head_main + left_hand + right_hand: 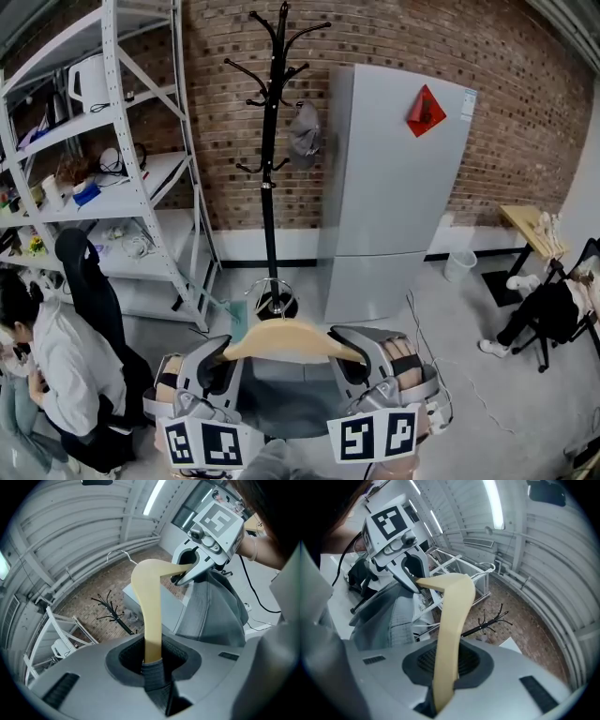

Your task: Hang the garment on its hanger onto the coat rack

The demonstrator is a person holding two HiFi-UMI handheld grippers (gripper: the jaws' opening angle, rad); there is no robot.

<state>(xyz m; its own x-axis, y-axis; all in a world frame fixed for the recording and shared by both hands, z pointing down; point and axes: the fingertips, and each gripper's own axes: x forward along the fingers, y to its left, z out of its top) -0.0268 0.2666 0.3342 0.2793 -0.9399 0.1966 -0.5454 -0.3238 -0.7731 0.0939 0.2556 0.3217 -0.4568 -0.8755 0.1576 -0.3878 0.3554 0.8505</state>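
The carrying step is in hand: the left hand-held gripper point(225, 358) and the right hand-held gripper point(361, 358) each pinch one end of the pale wooden hanger point(292, 339). It is held level at 6 o'clock, with the grey garment point(281, 398) draped beneath. The black coat rack point(270, 169) stands at 12 o'clock, well apart. Next, I judge, the load must go forward and rise high.
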